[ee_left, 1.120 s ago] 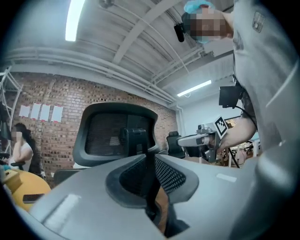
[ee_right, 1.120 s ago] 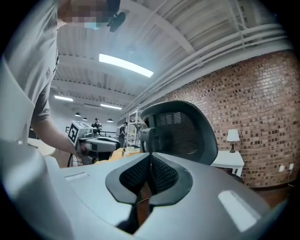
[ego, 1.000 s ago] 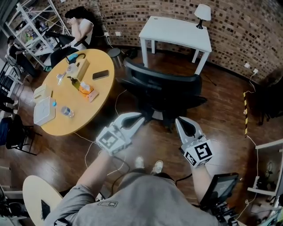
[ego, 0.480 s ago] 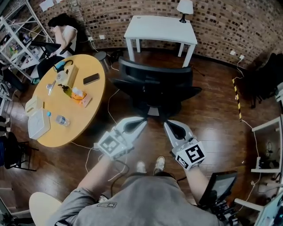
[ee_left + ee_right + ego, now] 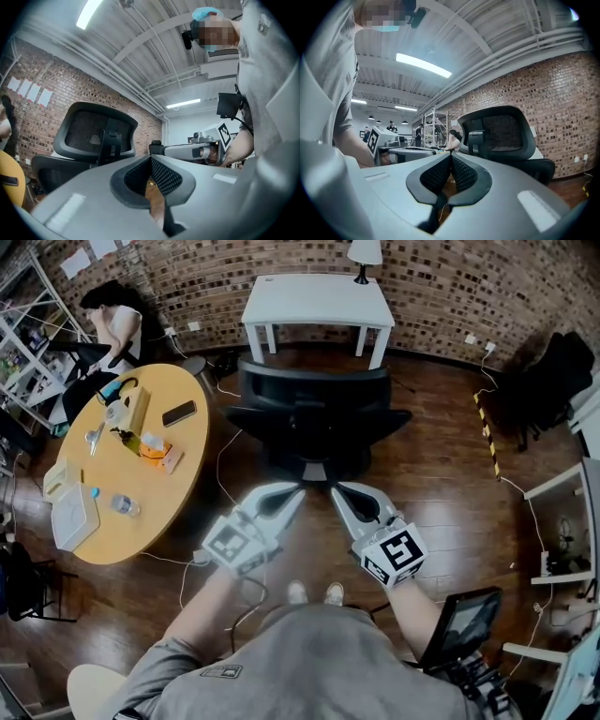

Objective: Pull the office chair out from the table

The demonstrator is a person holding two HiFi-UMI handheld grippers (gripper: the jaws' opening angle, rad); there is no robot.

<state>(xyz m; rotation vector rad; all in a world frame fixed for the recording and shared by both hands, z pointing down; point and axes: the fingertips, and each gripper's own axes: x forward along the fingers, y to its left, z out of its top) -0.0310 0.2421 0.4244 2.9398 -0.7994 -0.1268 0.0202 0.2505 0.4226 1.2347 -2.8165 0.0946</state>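
Wood floor (image 5: pixel 450 484) — office chair (image 5: pixel 314 413) just beyond closed fingers (image 5: pixel 277 502).

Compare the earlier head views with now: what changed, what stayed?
The right gripper has swung in toward the left gripper; their tips now sit close together, short of the office chair. Nothing was gripped or released. Both jaws stay shut, empty; the chair remains by the white table.

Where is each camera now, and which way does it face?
Head view: on the head, steeply down on office chair, left gripper, right gripper, arms.
Left gripper view: rides that gripper, along shut jaws; chair left, torso right.
Right gripper view: likewise; chair right, torso left.
Both gripper views share the chair's backrest.
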